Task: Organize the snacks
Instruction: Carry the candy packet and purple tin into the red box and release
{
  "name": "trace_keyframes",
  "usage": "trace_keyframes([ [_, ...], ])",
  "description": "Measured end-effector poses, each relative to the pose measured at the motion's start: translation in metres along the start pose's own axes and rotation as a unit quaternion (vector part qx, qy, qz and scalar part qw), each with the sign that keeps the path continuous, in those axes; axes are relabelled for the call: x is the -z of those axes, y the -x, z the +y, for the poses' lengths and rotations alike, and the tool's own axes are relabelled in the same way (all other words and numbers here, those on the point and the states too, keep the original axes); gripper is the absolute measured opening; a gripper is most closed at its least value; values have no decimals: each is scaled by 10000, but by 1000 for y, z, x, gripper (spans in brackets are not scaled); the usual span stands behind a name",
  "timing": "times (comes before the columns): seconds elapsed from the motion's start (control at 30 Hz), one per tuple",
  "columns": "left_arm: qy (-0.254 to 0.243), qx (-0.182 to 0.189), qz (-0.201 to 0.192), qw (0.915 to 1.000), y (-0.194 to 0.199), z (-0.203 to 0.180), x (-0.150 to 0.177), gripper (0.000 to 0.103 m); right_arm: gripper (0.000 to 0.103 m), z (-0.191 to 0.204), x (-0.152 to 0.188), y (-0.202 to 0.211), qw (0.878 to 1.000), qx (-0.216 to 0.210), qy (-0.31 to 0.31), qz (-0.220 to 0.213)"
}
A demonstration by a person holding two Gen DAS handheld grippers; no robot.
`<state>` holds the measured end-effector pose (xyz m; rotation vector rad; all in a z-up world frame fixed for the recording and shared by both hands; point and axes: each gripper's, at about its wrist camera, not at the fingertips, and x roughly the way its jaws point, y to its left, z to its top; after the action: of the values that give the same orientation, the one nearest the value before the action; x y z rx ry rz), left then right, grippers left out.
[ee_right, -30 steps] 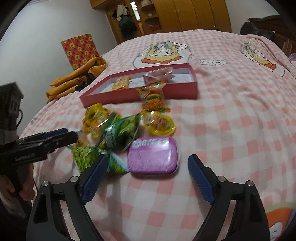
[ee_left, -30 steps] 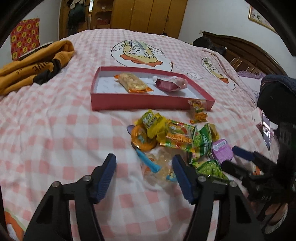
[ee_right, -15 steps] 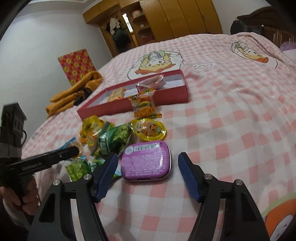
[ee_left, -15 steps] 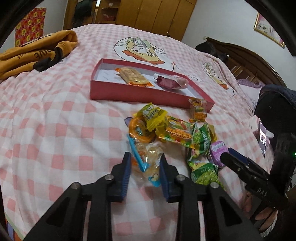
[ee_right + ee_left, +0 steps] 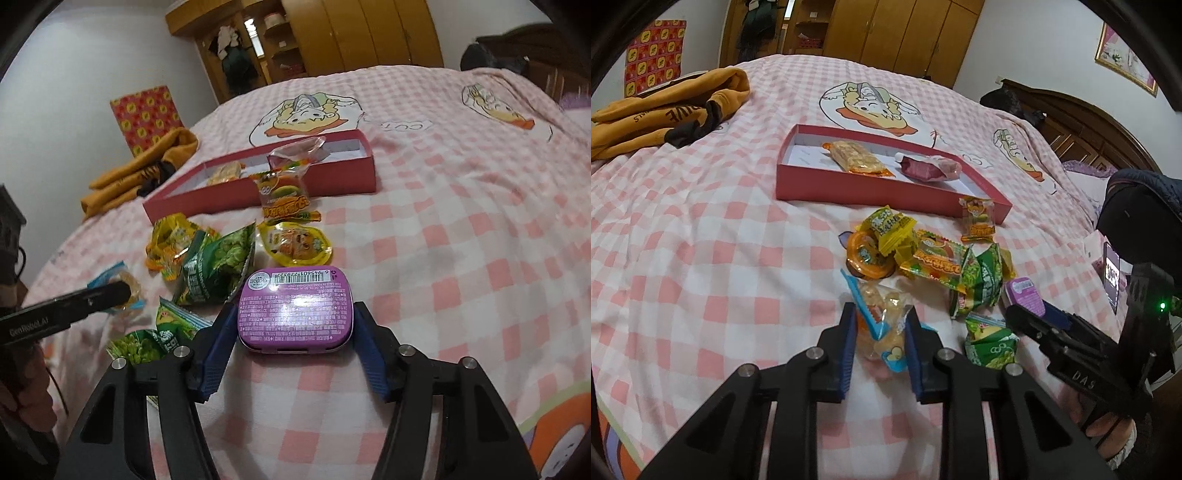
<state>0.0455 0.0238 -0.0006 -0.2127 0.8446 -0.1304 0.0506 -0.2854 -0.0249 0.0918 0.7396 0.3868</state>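
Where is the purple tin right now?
Right wrist view: the purple tin lies on the bedspread between the right gripper fingers, beside the green snack bag.

An orange garment lies at the upper left on the pink checked bedspread, wooden wardrobes stand behind.

My left fingers pinched a clear candy bag with blue trim; my right fingers flanked a flat purple tin. Beyond lay a heap of green and yellow packets, and farther off a red tray held two wrapped snacks.
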Motion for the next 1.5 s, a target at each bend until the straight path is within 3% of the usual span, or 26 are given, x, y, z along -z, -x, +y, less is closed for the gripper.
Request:
trace_keyframes([
  [0.77, -31, -79, -100, 9999, 17, 0, -26, 25, 63, 2, -2, 13, 9995, -274, -104, -138],
  [1.5, -200, 100, -423, 9989, 22, -2, -56, 25, 63, 8, -46, 39, 9983, -312, 42, -482],
])
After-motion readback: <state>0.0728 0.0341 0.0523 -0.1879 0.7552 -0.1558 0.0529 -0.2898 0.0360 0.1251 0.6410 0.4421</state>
